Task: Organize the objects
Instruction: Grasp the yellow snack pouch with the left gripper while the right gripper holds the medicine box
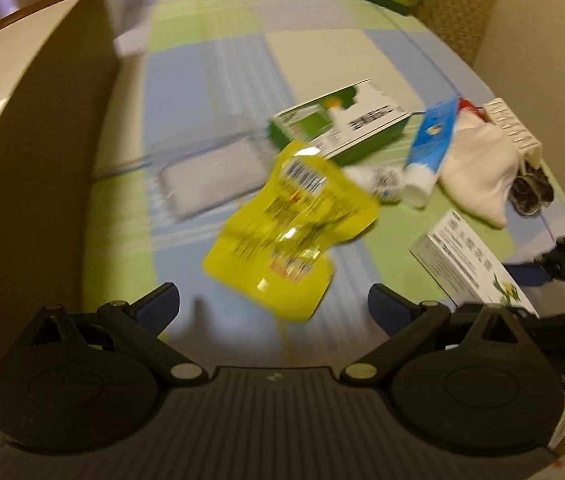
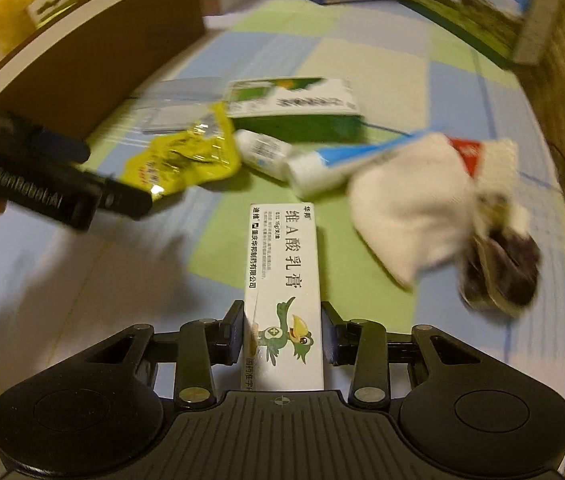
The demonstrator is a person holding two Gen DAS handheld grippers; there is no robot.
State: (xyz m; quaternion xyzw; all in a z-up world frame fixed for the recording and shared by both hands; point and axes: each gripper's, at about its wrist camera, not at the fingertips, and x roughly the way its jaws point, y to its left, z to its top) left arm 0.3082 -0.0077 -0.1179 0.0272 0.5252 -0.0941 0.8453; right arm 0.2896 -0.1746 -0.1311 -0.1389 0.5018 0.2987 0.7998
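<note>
My right gripper (image 2: 282, 320) is shut on a long white medicine box (image 2: 282, 264) with a green bird printed on it; the pads press on both long sides. The same box (image 1: 474, 268) shows at the right of the left wrist view. A crumpled yellow packet (image 1: 282, 220) lies on the checked cloth. My left gripper (image 1: 274, 304) hovers open just short of it, with nothing between its fingers. From the right wrist view, the left gripper (image 2: 98, 176) sits at the near edge of the yellow packet (image 2: 186, 156).
Behind the packet lie a green-and-white carton (image 2: 294, 108), a small white bottle (image 2: 262, 148), a blue-and-white tube (image 2: 342, 160), a white sock (image 2: 414, 200) and a dark bundle (image 2: 498, 268). A clear plastic tray (image 1: 206, 176) and a brown cardboard wall (image 1: 42, 160) stand left.
</note>
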